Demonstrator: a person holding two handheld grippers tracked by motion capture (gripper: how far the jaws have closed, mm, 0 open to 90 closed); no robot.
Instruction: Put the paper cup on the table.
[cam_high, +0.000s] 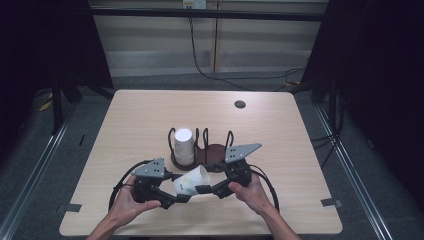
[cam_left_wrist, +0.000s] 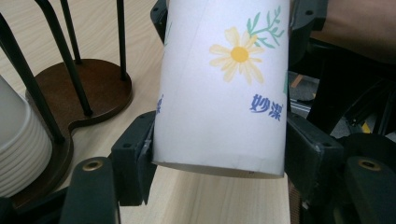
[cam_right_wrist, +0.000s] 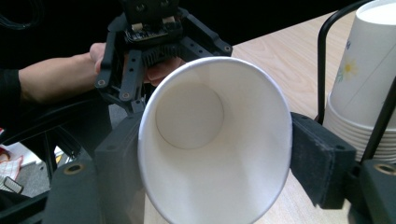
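At the table (cam_high: 150, 115), you hold 1 paper cup (cam_high: 190, 181) on its side between your 2 grippers, just in front of the wire rack (cam_high: 212, 150). Your left gripper (cam_high: 170, 197) is clamped across the cup's narrow base end; in the left gripper view its jaws press both sides of the cup (cam_left_wrist: 224, 88), whose daisy print and blue lettering face the camera. Your right gripper (cam_high: 212, 189) has its jaws against the cup's wide rim end; the right gripper view looks straight into the open mouth of the cup (cam_right_wrist: 215, 144), with a pad touching each side of the rim. The cup hangs above the tabletop, tilted, mouth toward your right hand (cam_high: 250, 190). Your left hand (cam_high: 127, 200) grips its tool near the table's front edge. A stack of cups (cam_high: 183, 145) stands upside down in the rack's left slot, on its dark wooden base (cam_high: 212, 155)
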